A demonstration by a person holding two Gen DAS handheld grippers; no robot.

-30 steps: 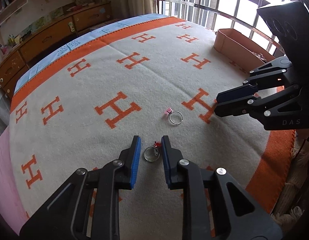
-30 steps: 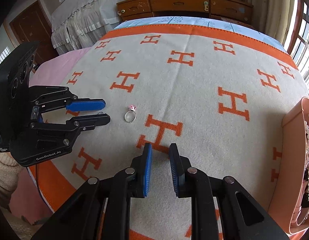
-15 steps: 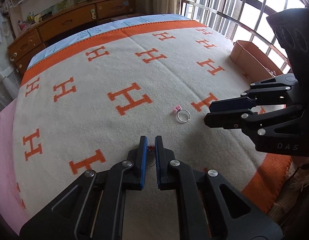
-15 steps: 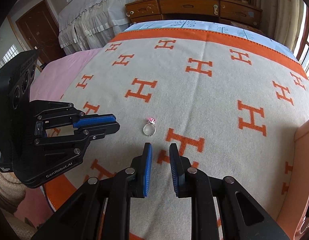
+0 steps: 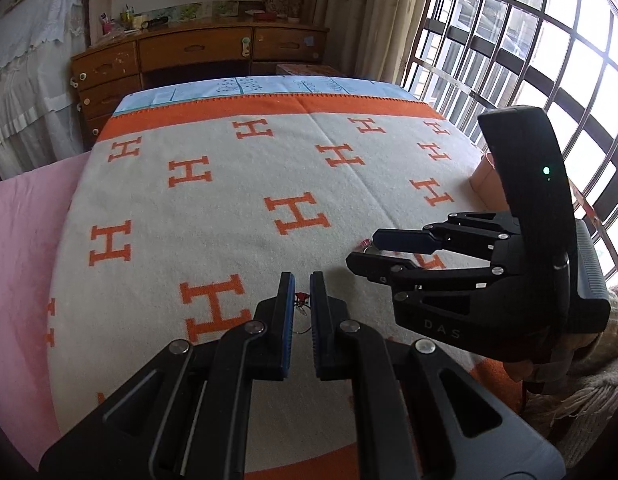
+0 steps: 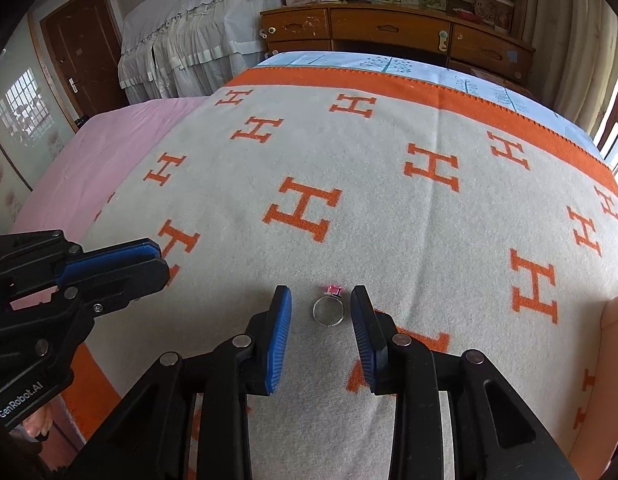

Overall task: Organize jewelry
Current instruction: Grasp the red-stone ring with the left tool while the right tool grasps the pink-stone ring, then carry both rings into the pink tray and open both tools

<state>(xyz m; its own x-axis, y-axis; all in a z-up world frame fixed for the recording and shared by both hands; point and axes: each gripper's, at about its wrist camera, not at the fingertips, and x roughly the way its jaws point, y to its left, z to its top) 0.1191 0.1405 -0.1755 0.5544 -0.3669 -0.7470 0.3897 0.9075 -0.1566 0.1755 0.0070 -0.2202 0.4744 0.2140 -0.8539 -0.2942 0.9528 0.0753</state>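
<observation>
Two rings show in these views. The silver ring with a red stone [image 5: 301, 307] is pinched between the blue-padded fingers of the left gripper [image 5: 302, 286], which is closed on it and holds it clear of the cream wool blanket patterned with orange H letters [image 5: 237, 220]; only the red top and a thin arc of the band show in the narrow slit between the pads. The silver ring with a pink stone [image 6: 329, 307] lies flat on that blanket, its stone at the far side of the band, in the gap between the two blue pads of the right gripper [image 6: 320, 300]. That gripper's jaws are opening, and neither pad touches the ring, which sits a little nearer the right pad. In the left wrist view the same pink-stoned ring is mostly hidden behind the right gripper's upper finger, with just a pink speck and a bit of silver showing. There are two grippers, each black with two fingers, the left one to the left of the right one and near it. At the right edge of the blanket stands one peach-coloured open box [image 6: 615, 340]; its contents cannot be made out here. Beyond the far edge of the bed stands one long wooden dresser with drawers [image 6: 393, 32], and a barred window [image 5: 529, 60] fills the right side.
</observation>
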